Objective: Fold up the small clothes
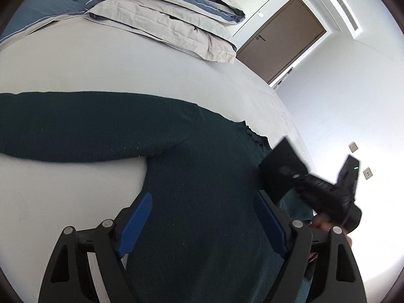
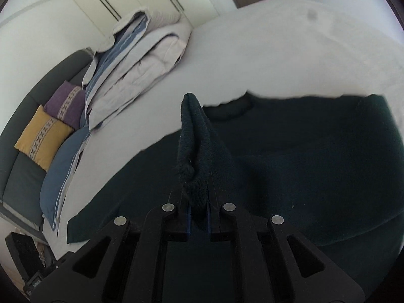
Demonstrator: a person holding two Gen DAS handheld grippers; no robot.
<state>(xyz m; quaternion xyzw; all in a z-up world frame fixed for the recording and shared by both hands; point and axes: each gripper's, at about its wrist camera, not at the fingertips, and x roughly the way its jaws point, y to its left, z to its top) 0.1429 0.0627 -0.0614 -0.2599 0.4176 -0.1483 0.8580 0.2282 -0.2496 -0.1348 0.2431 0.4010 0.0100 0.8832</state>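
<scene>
Sweater (image 1: 192, 176), dark green, lies spread flat on the pale bed (image 1: 126, 70), one sleeve (image 1: 63, 123) running out toward nine o'clock in the left view. A stack of folded bedding (image 1: 176, 20) sits at twelve o'clock. No containers show. The right gripper (image 2: 198, 214) is clamped on a raised pinch of the knit; the left gripper (image 1: 203, 223) hovers wide above the body, holding nothing. I judge a fold is starting: next, carry the pinched edge across the body.
</scene>
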